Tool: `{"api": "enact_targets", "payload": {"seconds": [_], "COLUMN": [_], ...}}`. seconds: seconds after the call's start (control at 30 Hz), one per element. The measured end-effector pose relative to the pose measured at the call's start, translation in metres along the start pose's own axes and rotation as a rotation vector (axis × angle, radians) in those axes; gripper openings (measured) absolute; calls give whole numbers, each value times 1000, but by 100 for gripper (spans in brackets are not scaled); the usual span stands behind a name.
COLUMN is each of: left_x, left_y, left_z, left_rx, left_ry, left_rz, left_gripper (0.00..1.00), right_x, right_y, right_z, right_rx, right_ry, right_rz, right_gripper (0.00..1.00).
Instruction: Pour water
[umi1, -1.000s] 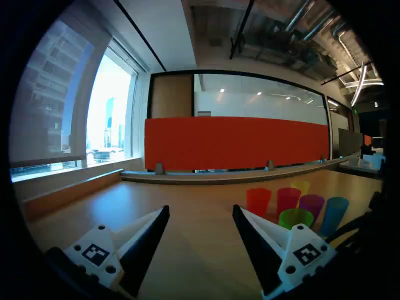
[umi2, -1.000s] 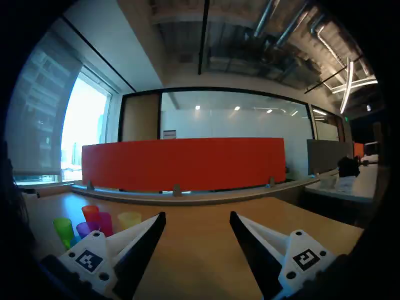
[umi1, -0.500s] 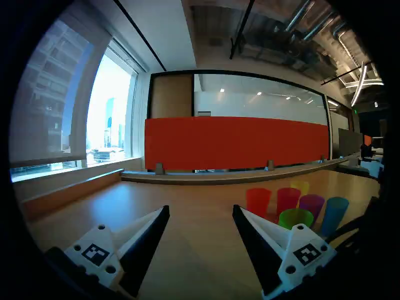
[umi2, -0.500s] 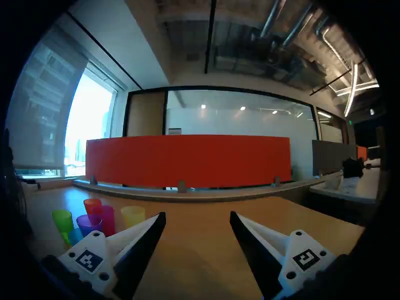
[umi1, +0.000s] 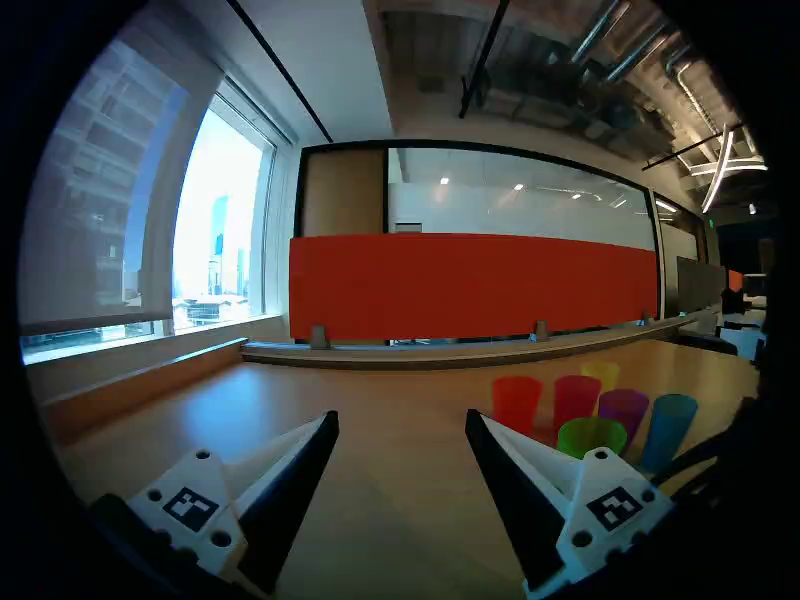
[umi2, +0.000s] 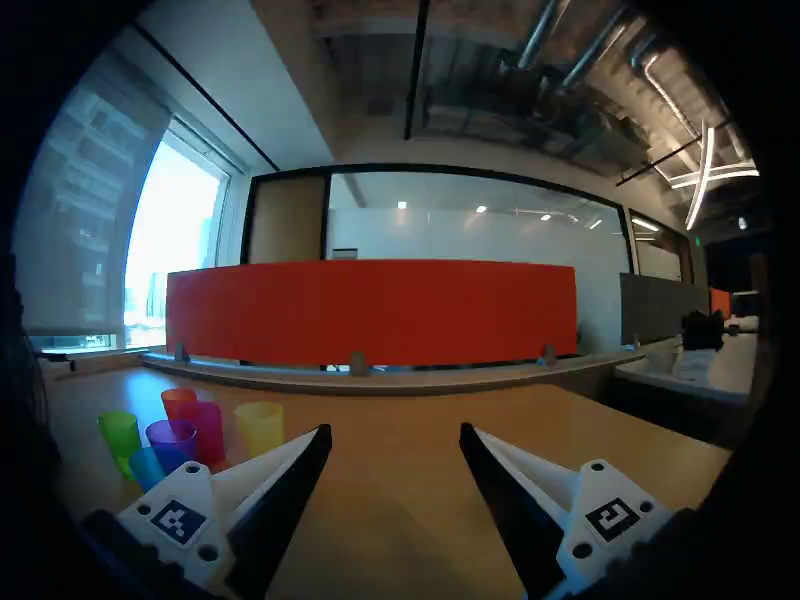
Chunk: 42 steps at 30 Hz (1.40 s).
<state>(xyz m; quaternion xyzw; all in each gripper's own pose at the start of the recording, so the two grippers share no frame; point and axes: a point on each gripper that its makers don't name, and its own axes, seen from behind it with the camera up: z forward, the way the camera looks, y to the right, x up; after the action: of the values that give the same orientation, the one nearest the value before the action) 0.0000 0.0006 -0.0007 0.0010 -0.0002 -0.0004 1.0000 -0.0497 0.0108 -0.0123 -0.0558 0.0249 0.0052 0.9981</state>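
Wooden table (umi1: 300, 390) is spanning the lower half of both views, with an orange partition (umi1: 470, 285) standing behind it. Left gripper (umi1: 400, 418) and right gripper (umi2: 394, 430) are hovering, fingers spread apart, gripping nothing. Six translucent coloured cups (umi1: 590, 436) are standing upright, clustered at lower right in the left gripper view; in the right gripper view these cups (umi2: 208, 432) are sitting at lower left. Contents cannot be told.

Both grippers (umi1: 400, 440) (umi2: 395, 450) level, jaws spread, empty.
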Motion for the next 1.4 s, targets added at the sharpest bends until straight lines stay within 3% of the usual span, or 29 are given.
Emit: {"api": "enact_targets", "payload": {"seconds": [0.47, 1.4], "left_x": [-1, -1], "left_y": [-1, -1], "left_z": [0, 0], "left_rx": [0, 0], "left_ry": [0, 0], "left_rz": [0, 0], "left_gripper": [96, 96], "right_x": [-10, -14], "right_y": [-2, 0], "right_z": [0, 1], "right_rx": [-3, -4], "right_ry": [-36, -40], "right_rz": [-4, -4], "right_gripper": [99, 99]}}
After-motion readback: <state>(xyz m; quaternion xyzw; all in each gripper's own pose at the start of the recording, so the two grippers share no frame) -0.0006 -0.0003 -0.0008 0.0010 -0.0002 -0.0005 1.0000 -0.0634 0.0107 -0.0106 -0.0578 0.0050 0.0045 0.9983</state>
